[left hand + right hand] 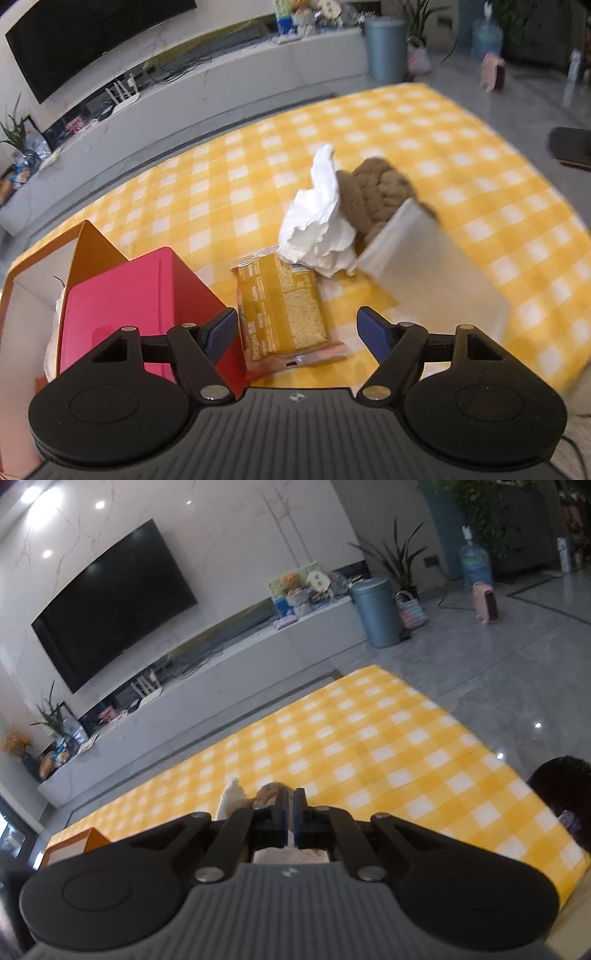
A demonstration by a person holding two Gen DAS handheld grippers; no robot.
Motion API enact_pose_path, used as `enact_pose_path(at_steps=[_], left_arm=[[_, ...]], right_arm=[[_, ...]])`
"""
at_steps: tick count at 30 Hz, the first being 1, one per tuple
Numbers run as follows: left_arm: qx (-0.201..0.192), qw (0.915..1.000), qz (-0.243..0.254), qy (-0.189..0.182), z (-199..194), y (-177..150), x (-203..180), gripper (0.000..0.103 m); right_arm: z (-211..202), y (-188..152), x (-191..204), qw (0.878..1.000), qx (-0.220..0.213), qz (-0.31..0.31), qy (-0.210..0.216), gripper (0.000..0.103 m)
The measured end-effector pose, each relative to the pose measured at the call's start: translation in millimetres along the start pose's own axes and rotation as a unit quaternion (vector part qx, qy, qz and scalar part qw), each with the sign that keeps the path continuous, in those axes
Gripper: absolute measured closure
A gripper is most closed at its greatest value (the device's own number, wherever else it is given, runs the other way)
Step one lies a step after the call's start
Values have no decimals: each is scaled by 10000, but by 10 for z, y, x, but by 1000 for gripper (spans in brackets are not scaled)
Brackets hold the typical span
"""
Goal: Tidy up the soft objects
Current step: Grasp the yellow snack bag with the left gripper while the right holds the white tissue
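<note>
In the left wrist view a white box [432,273] hangs tilted over the yellow checked cloth [258,166], spilling a brown knitted item [380,195] and crumpled white paper [321,229]. A yellow snack packet [284,310] lies flat in front of my left gripper [295,328], which is open and empty just above it. My right gripper [291,812] is shut on the white box's wall [291,853]; the brown knit [269,790] and white paper [231,797] peek out beyond its fingers.
A pink box [147,306] sits inside an orange box [88,243] at the left front, with white stuffing beside it. The orange box corner also shows in the right wrist view [74,845]. A TV console and blue bin [376,613] stand beyond the cloth.
</note>
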State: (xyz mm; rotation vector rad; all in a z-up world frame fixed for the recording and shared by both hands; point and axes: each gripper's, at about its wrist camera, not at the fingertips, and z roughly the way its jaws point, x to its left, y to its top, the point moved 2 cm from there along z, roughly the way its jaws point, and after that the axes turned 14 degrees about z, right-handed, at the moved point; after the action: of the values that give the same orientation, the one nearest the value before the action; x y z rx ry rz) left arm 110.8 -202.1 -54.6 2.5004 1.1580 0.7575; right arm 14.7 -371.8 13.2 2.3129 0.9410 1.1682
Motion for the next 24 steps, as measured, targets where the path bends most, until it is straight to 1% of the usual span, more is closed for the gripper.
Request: enact_pose_path(at_steps=[1, 2, 4, 5, 7, 9, 10, 11, 13, 15, 20, 22, 24], left_arm=[[91, 9999, 7, 83, 69, 12, -13, 16], [181, 9997, 7, 161, 127, 26, -33, 16], [314, 9991, 14, 296, 226, 51, -40, 17], [328, 9989, 42, 330, 254, 67, -34, 17], [380, 9986, -16, 364, 323, 81, 10, 18], [329, 9982, 0, 494, 336, 104, 23, 18], [323, 9982, 8, 514, 352, 119, 24, 17], [323, 9982, 2, 506, 366, 136, 20, 17], [340, 9978, 64, 558, 421, 163, -15, 14], [393, 9955, 140, 851, 489, 200, -75, 13], [479, 9879, 220, 1457, 648, 222, -199, 5], [486, 9851, 248, 1634, 688, 231, -241, 2], [478, 9831, 216, 1754, 690, 231, -281, 2]], right_arm=[[55, -20, -8, 9999, 123, -63, -68, 102], [149, -51, -14, 9992, 336, -171, -152, 96], [351, -156, -50, 9960, 802, -308, -266, 95], [438, -200, -83, 9943, 958, -316, -333, 95], [547, -257, -114, 9908, 1131, -371, -639, 93], [545, -258, -117, 9902, 1042, -456, -813, 84], [516, -246, -119, 9910, 975, -451, -794, 74], [488, -232, -117, 9920, 927, -429, -735, 70], [449, -218, -115, 9932, 889, -403, -628, 70], [456, -217, -119, 9932, 906, -395, -622, 70], [480, -221, -125, 9927, 921, -381, -680, 70], [470, -218, -118, 9930, 896, -377, -664, 70], [458, -217, -112, 9933, 879, -377, -648, 70]])
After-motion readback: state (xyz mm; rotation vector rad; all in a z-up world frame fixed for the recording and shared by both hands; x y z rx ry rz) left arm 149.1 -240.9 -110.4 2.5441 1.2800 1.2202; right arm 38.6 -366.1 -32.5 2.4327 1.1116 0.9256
